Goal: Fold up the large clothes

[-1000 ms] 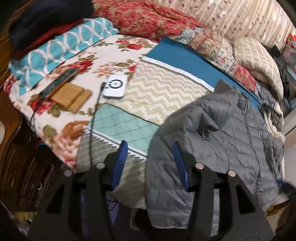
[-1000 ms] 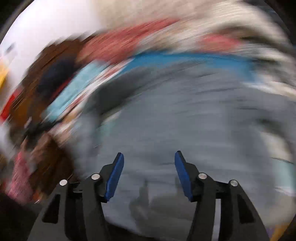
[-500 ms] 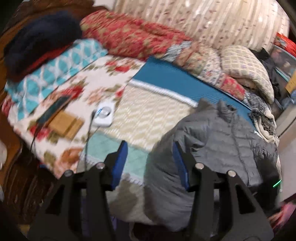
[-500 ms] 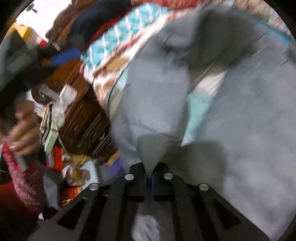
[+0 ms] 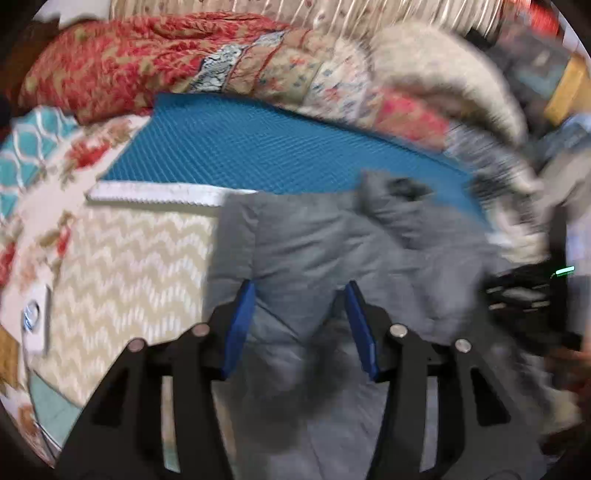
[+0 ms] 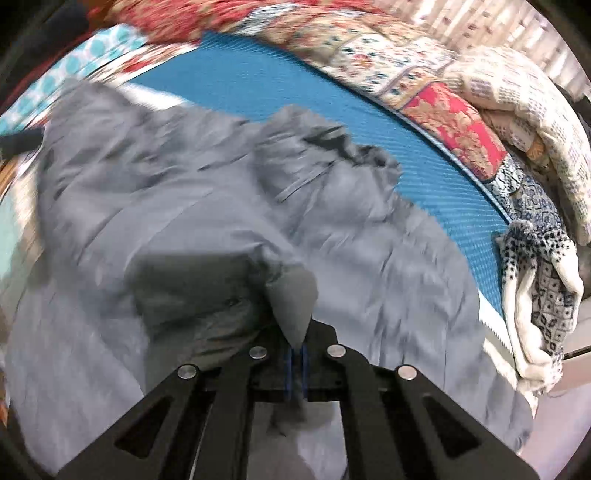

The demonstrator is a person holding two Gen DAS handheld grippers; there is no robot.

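On bed (image 5: 140,240): right gripper (image 6: 295,363) just clamped onto jacket (image 6: 207,206) flap, dragged across; left gripper (image 5: 299,325) gaping, empty. Fold underway.

No lettering, label, brand or number can be read in either view; the small white device (image 5: 36,325) at the left edge of the left wrist view is too blurred to tell.

Bed covered by a blue textured mat (image 6: 280,88) over a beige chevron blanket (image 5: 122,266). Red floral quilt (image 5: 122,55) and patchwork quilt (image 6: 417,74) bunched along far side. Pale striped curtain (image 5: 332,11) behind. Indoor lighting, motion blur.
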